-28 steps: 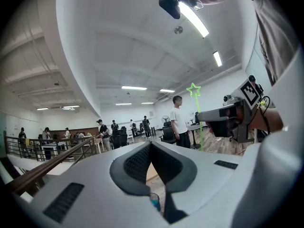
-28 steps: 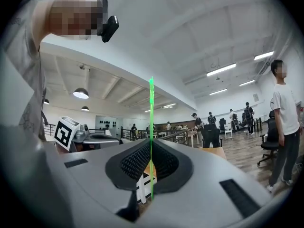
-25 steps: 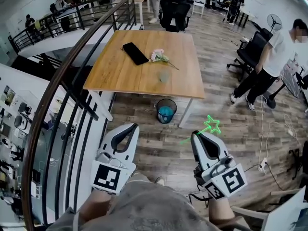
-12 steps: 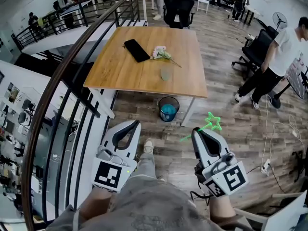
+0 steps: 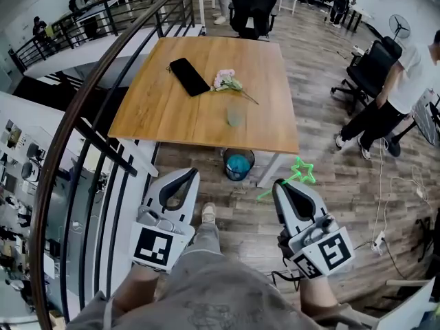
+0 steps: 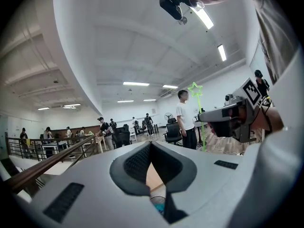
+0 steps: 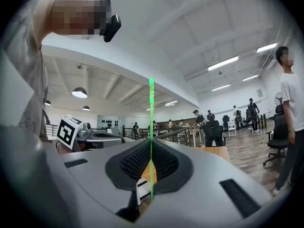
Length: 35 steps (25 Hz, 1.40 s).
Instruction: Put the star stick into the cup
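A head camera looks steeply down on a wood-plank floor (image 5: 344, 184) in a large open office. A curved dark railing (image 5: 89, 102) sweeps down the left side. A square wooden table (image 5: 199, 122) stands ahead, with black office chairs (image 5: 251, 9) beyond it and a person in a white shirt (image 5: 405, 81) at the right edge.

At the bottom, the wearer holds two white grippers side by side above the floor, short of the table. The left gripper (image 5: 183, 177) has its jaws pressed together with nothing between them. The right gripper (image 5: 282, 185) is clamped on the thin shaft of the green star stick (image 5: 300, 170), whose star-shaped end points up and outward, past the table's near right corner.

On the table lie a black phone (image 5: 189, 76) and a spray of pink flowers (image 5: 227, 82). The small pale cup (image 5: 235, 116) stands upright near the table's front edge, well apart from the stick. A round bin (image 5: 238, 164) with a blue liner sits under that edge.
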### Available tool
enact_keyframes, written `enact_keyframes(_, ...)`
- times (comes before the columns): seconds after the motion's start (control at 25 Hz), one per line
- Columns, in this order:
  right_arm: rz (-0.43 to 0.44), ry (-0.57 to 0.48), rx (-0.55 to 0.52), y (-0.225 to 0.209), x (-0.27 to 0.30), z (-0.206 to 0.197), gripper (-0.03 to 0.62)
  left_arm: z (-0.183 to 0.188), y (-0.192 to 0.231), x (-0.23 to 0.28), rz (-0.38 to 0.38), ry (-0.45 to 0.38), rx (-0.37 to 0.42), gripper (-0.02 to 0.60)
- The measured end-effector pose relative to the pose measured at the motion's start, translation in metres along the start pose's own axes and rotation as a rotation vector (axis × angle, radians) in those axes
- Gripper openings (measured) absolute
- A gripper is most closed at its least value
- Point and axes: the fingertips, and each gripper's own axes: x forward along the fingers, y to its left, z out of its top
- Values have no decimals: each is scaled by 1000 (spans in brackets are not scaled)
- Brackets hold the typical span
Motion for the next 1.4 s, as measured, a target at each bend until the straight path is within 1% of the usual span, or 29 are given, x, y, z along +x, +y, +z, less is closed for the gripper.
enact_keyframes(0.24, -33, 16, 5, -41, 73, 6, 34, -7, 56, 61, -24, 17, -16, 15)
enact_keyframes(0.56, -87, 14, 3, -87, 165, 19, 34, -11, 130, 134, -66, 19, -5, 15)
enact_keyframes(0.76, -113, 6, -9, -109, 213, 28, 34, -13, 165, 171, -99, 16, 6, 15)
enact_keyframes(1.04, -133, 18, -16, -129, 237, 26, 34, -20, 183, 199, -117, 19, -10, 15)
enact_keyframes(1.16, -133, 31, -19, -137, 244, 23, 34, -22, 187, 208, -111, 28, -23, 15)
enact_keyframes(1.24, -128, 41, -17, -145, 246, 21, 34, -24, 186, 217, -104, 40, -24, 15)
enact_keyframes(1.4, -103, 41, -2, -162, 245, 25, 34, -22, 175, 233, -95, 51, -3, 15)
